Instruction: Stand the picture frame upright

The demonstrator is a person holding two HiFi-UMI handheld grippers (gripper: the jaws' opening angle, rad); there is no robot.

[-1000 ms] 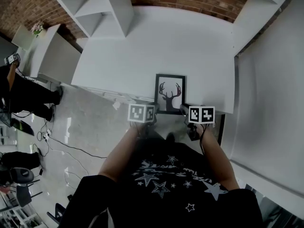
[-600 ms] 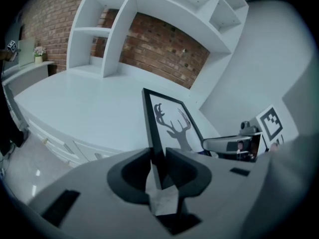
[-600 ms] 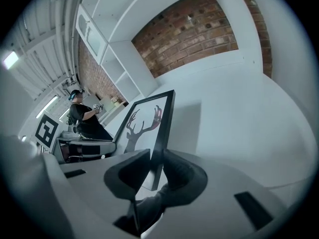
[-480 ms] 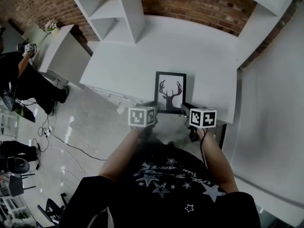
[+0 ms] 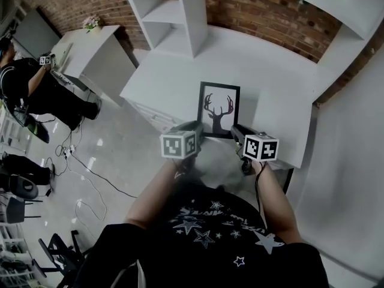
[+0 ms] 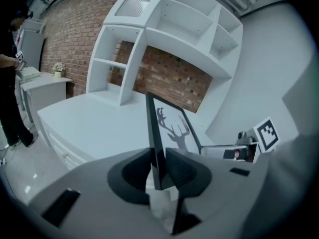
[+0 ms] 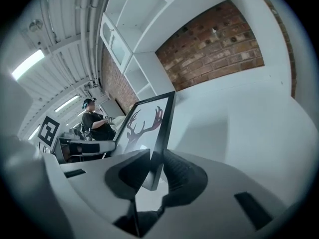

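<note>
While both grippers clamp it, the frame (image 5: 219, 108) with its black border and deer-head print sits over the near edge of the desk (image 5: 273, 80), its face turned toward the person and its top leaning back toward the far side of the desk. Whether its bottom edge touches the desk I cannot tell.

The left gripper (image 5: 195, 128) is closed on the frame's left edge near the lower corner; in the left gripper view the black border (image 6: 155, 133) stands pinched between the two pads. The right gripper (image 5: 235, 131) is closed the same way on the right edge near the lower corner, the border (image 7: 158, 133) squeezed between its pads in the right gripper view. Both grippers reach in from the desk's near side.

At the desk's far left corner rises a white shelf unit (image 5: 171, 14), and a brick wall (image 5: 264, 11) runs behind the desk. Well left of the desk, another person (image 5: 33, 92) in dark clothes stands beside a white side table (image 5: 90, 44).
</note>
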